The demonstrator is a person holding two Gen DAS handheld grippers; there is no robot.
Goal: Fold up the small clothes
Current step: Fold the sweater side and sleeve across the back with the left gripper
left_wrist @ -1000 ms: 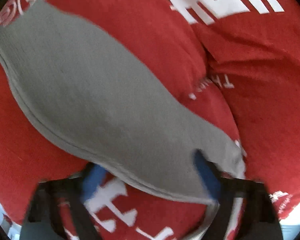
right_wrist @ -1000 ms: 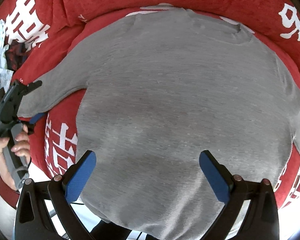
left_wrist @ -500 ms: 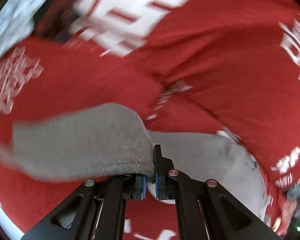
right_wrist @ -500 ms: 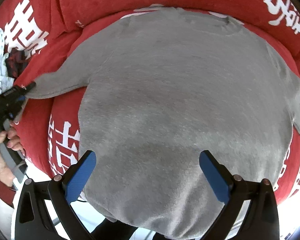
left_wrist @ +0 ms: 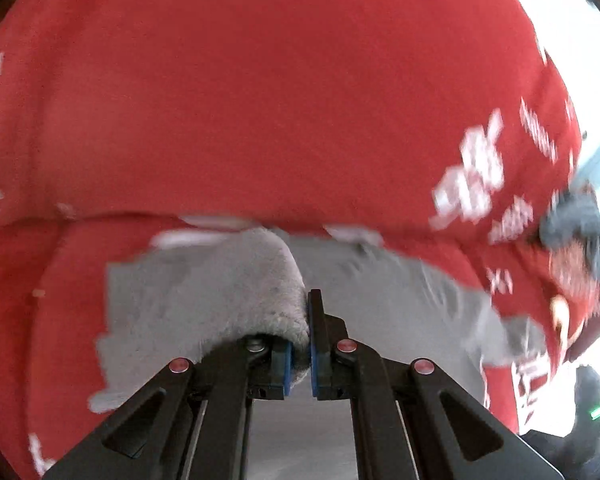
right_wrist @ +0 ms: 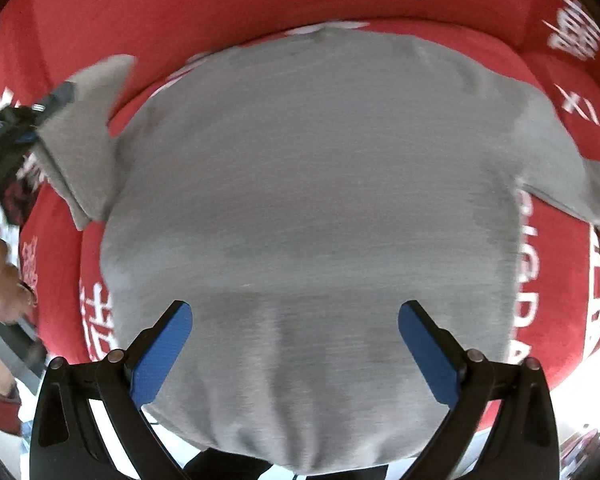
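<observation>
A small grey long-sleeved sweater lies spread flat on a red cushion. My left gripper is shut on the cuff of its left sleeve and holds it lifted and folded over toward the body; from the right wrist view the same sleeve hangs from that gripper at the far left. My right gripper is open and empty, its blue pads spread above the sweater's lower hem.
The red cushion with white characters rises behind the sweater as a backrest. The other sleeve lies out to the right. The cushion's front edge drops off near me.
My left gripper shut on the sleeve cuff, then lifted it and carried it inward toward the sweater's body. My right gripper stayed open over the hem, shifting slightly.
</observation>
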